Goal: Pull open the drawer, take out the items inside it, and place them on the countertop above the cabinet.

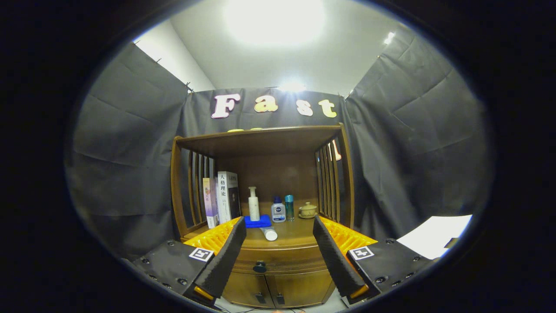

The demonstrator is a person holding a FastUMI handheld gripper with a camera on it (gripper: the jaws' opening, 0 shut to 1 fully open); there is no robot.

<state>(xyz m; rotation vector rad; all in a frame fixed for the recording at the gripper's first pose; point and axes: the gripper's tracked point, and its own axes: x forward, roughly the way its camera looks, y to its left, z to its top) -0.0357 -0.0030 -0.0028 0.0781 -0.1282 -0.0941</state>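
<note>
Drawer [265, 257]: closed, knob [259, 266] at 6 o'clock under countertop [299, 237].
Gripper [279, 232]: fingers spread wide, holding nothing.
Countertop: blue cloth [257, 222], white tube [269, 234], bottles [278, 210], books [222, 198].
Room: dark cloth walls, bright ceiling lamp [274, 17] at 12 o'clock.

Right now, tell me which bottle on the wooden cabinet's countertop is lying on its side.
The white tube-like bottle, lying just ahead of the blue cloth; the other bottles stand upright. The open gripper is well short of it.

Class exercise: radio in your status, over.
Gripper open, hanging short of the cabinet. Drawer shut, knob between the fingers, untouched. Countertop already carries bottles, cloth, tube. Nothing blocking the knob.
</note>
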